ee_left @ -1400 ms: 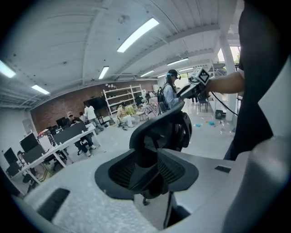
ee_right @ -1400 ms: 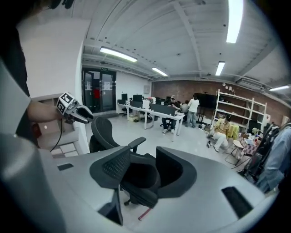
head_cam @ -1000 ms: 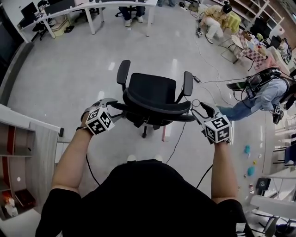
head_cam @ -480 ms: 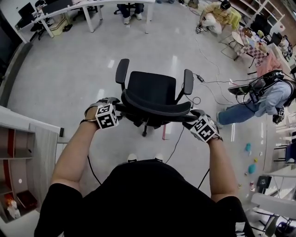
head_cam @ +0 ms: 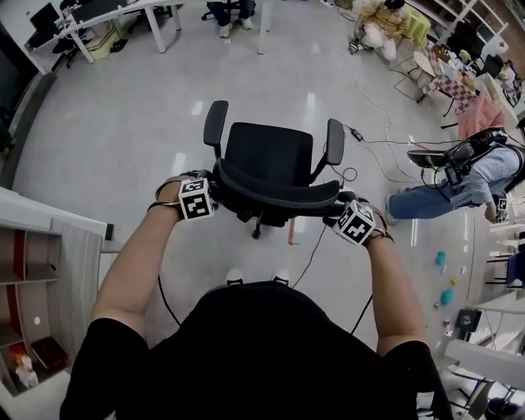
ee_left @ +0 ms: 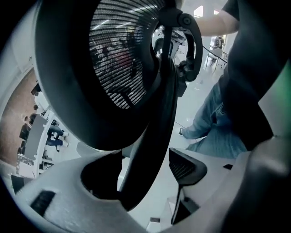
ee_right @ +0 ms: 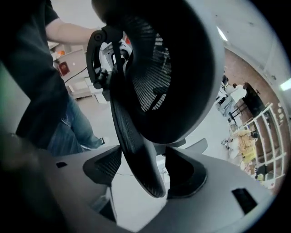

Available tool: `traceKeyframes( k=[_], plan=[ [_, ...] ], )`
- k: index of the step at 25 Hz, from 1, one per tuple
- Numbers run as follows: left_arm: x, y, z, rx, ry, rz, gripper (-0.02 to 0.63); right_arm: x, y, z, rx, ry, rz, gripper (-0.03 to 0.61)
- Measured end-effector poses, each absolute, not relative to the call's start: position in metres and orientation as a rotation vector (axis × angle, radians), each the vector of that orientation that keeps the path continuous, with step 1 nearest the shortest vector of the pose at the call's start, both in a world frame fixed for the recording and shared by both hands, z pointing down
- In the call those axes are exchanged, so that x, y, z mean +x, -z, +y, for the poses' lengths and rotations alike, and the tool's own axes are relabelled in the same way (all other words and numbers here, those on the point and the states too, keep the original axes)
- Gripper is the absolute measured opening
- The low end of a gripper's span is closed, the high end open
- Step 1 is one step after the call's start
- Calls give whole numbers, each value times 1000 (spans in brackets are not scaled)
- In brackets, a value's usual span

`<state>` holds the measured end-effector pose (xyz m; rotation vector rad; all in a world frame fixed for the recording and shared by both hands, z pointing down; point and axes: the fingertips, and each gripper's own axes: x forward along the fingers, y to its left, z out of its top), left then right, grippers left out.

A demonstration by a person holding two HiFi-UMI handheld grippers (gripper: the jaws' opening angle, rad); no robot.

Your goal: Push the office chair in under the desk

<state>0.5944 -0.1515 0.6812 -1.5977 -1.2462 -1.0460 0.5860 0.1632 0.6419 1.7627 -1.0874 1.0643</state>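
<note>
Office chair on the open floor, well short of the white desks at its far edge: left claw and right claw, jaws just opened wide, straddle the stiff backrest rim, probably the surest hold, as such chairs roll lightly but swivel.

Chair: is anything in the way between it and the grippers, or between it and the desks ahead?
Nothing visible. Both the left gripper and the right gripper, jaws just opened, straddle the backrest rim of the chair. The floor up to the desks looks bare; cables lie off to the right.
</note>
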Motion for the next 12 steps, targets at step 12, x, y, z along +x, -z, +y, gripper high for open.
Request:
traceKeyframes(
  k=[12],
  plan=[
    [601,-699,-150,-1551,1104,-1231,322,591,-682,154,1638,-1079,-1085,302]
  ],
)
